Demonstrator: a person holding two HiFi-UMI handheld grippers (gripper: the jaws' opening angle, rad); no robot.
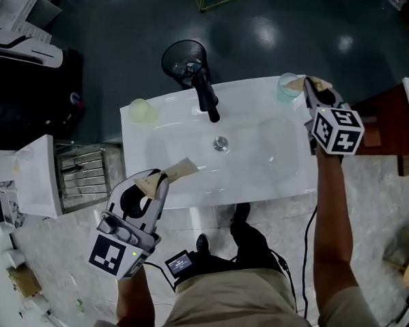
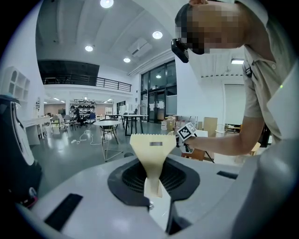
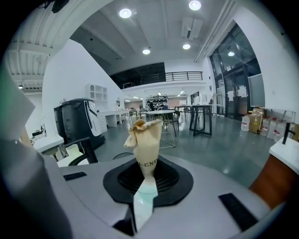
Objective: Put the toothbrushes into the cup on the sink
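A white sink carries a pale green cup at its back left and a teal cup at its back right. Over the sink's front left edge, my left gripper is shut on a toothbrush in a beige paper wrapper. The wrapper's serrated end sticks up from the gripper's mouth in the left gripper view. My right gripper is right beside the teal cup, shut on a second toothbrush with a crumpled beige wrapper and a pale teal handle, standing out of that gripper.
A black faucet stands at the back middle of the sink, above the drain. A black wire bin sits behind the sink. A metal rack and a white unit are at the left, with a brown cabinet at the right.
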